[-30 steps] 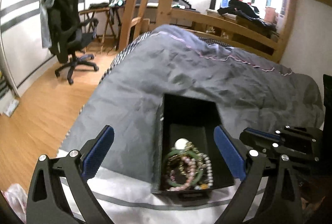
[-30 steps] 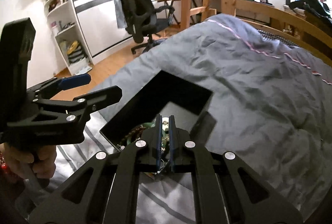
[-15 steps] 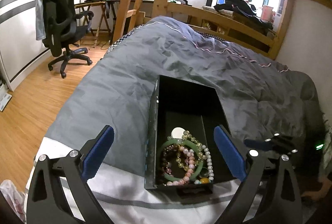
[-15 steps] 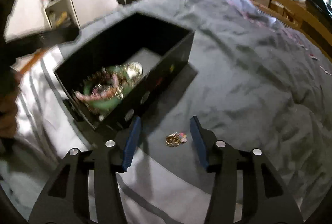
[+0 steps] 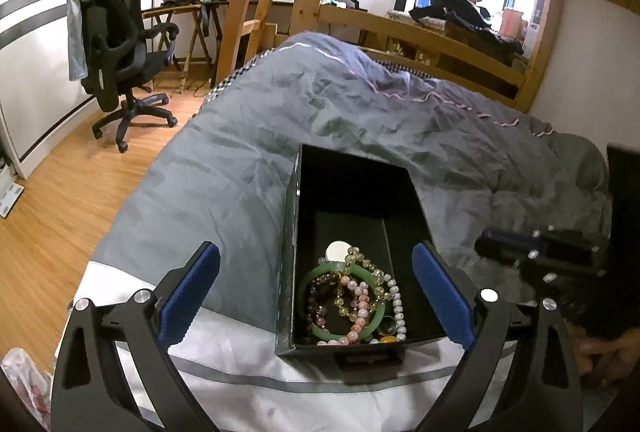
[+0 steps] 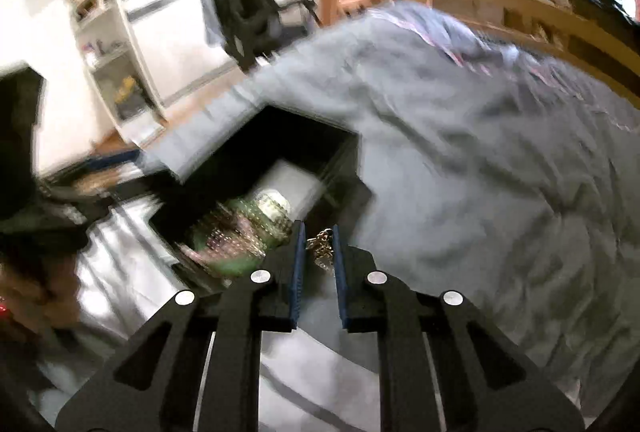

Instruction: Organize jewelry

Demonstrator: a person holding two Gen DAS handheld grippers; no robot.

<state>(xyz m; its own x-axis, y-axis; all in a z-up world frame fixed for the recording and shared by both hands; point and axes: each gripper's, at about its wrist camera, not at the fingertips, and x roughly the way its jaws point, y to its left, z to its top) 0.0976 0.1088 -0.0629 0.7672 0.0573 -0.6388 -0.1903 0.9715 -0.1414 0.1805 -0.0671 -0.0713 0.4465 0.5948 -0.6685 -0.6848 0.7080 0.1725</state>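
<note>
A black open box lies on the grey duvet and holds a green bangle and several bead bracelets. My left gripper is open, its fingers either side of the box's near end. My right gripper is shut on a small gold chain piece, held beside the box in a blurred view. It also shows in the left wrist view, right of the box.
The grey duvet covers the bed, with a white striped sheet at the near edge. A wooden bed frame stands behind. An office chair stands on the wood floor at left.
My right gripper closed on the small gold piece that lay on the duvet and lifted it toward the box. The left gripper stayed open over the box.
</note>
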